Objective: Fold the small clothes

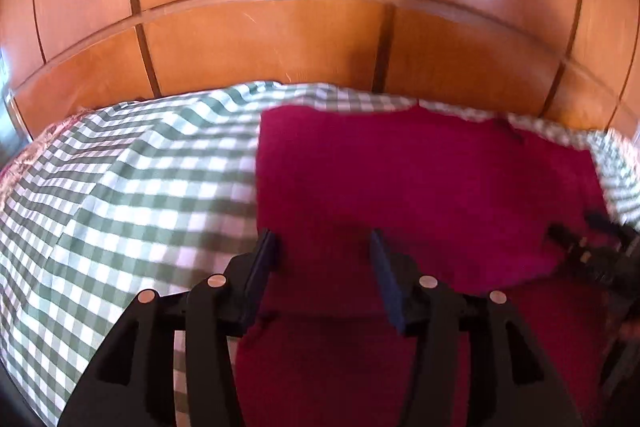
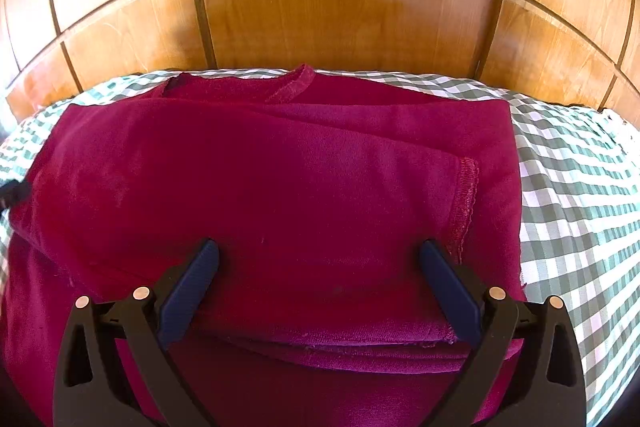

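Two grippers hung over the crimson top point(image 2: 280, 187), neither one grasping it. Nearest, the right gripper point(image 2: 320, 259) stood spread wide above the folded sleeve edge; the left gripper point(image 1: 324, 247) was half parted over the cloth's left border, nothing between its pads. A careless pinch might have caught only the upper layer and dragged the fold askew. Soft, plush, hems stitched, the garment lay partly folded on the green checked sheet point(image 2: 580, 187), neckline toward the wooden panelling point(image 2: 340, 19).

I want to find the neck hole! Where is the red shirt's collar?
In the right wrist view, the dark red velvety shirt's collar lies at its far edge, by the wooden panelled wall.
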`<move>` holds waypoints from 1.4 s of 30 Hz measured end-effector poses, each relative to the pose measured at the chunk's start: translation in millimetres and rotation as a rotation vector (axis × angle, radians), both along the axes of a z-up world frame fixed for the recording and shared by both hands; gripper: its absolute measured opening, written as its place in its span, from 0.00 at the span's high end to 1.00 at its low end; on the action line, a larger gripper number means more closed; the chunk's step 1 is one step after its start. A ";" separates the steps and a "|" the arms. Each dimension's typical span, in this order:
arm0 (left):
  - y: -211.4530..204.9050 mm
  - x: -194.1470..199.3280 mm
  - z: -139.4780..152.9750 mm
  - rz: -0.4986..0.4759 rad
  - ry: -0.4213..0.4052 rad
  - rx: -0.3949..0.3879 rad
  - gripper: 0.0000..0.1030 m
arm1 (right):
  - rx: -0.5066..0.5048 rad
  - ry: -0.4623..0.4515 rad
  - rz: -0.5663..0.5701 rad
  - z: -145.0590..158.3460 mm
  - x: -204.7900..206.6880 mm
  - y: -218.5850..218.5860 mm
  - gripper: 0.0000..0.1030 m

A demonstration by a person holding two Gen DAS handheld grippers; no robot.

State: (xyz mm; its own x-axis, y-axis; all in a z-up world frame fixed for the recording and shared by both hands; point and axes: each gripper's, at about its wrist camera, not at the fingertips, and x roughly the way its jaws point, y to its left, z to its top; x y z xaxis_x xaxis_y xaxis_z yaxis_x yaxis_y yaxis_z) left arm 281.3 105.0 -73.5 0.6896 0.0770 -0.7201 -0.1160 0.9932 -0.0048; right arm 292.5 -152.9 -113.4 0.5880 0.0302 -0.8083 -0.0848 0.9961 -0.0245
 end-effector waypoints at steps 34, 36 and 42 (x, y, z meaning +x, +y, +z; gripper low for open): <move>19.1 -58.4 0.2 0.042 0.015 -0.108 0.47 | 0.020 0.009 -0.022 11.6 -12.8 -0.6 0.04; 25.6 -81.9 3.0 0.029 0.016 -0.122 0.47 | 0.042 0.000 -0.035 19.5 -27.0 -5.7 0.04; 42.2 -137.8 4.3 -0.021 0.025 -0.176 0.46 | 0.010 0.010 -0.074 33.3 -73.7 -34.8 0.04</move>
State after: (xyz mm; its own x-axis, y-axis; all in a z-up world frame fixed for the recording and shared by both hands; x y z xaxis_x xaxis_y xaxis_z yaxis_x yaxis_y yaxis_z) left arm 143.5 147.3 -69.2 0.6711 -0.0660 -0.7384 -0.0972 0.9796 -0.1759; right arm 218.8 -187.8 -80.1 0.5804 -0.0050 -0.8143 -0.0111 0.9998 -0.0140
